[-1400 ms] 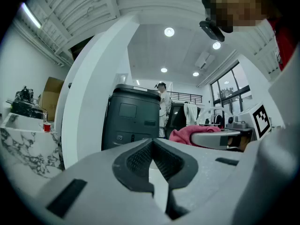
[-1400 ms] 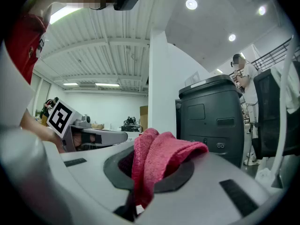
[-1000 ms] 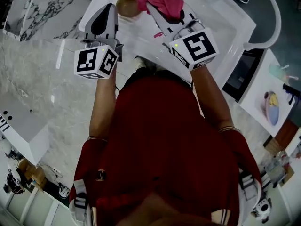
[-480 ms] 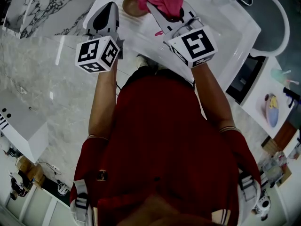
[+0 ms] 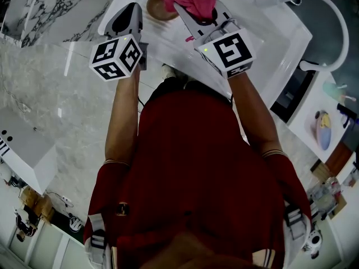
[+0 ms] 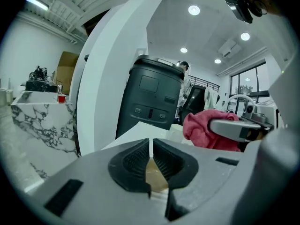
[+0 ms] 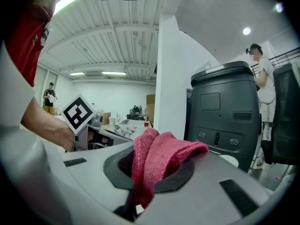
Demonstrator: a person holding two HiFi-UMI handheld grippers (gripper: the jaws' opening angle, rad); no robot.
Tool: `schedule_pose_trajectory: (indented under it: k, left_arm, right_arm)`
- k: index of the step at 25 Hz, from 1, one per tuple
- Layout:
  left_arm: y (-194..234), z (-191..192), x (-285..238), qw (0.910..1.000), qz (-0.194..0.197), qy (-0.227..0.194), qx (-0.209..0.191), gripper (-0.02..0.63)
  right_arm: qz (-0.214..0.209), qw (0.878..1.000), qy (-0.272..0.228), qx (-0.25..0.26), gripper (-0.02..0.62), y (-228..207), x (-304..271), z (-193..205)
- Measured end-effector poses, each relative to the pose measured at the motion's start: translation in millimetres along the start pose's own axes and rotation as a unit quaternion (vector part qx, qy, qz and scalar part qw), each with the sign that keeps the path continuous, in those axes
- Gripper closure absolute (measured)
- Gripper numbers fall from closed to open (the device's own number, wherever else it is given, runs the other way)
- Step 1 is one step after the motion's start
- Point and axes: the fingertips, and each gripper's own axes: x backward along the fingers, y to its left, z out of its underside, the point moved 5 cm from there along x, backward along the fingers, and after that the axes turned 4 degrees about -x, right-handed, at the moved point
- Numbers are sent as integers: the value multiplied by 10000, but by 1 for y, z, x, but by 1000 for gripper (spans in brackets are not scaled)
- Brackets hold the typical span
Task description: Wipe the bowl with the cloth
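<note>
1. The bowl (image 5: 156, 7) is only partly seen. From the head view its right edge lies under the cloth (image 5: 193, 0), and its inside is too dark and small to read. In the left gripper view it shows only as a tan sliver between the pads.
2. The left tool (image 6: 151, 146) is drawn narrow, its ribbed pads almost meeting on that tan edge of the bowl. From above, its tip sits just beside the bowl's left rim.
3. The right tool (image 7: 150, 161) is clamped on the pink cloth. The fabric bunches up out of the jaws and buries the tips, so they cannot be made out from the head view.
4. Bowl and cloth are at the far edge of the white table (image 5: 263, 38), touching each other. The top of the head view cuts off the cloth.
5. The person's red shirt (image 5: 190, 167) fills the lower head view and hides the table's near side.
6. A curved white pipe (image 5: 331, 21) rises at the table's right.
7. Past the tools stand a dark grey bin (image 6: 150, 102), a white pillar (image 6: 105, 78) and a marble counter (image 6: 42, 114) carrying a red cup (image 6: 61, 98).
8. Another person (image 7: 262, 74) stands behind the bin, partly hidden by it.
</note>
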Motion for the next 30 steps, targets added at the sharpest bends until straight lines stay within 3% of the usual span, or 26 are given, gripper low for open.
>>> schedule_pose_trajectory:
  k: [20,30]
  left_arm:
    - [10,37,-40,9884,58,1462,416,520]
    - [19,52,-50,9804,-4,1878,587,518]
  right_arm:
    - [-258,9987,303,322,566,-12,-26,18]
    - [-420,9967,488,502,566,-12,-37,31]
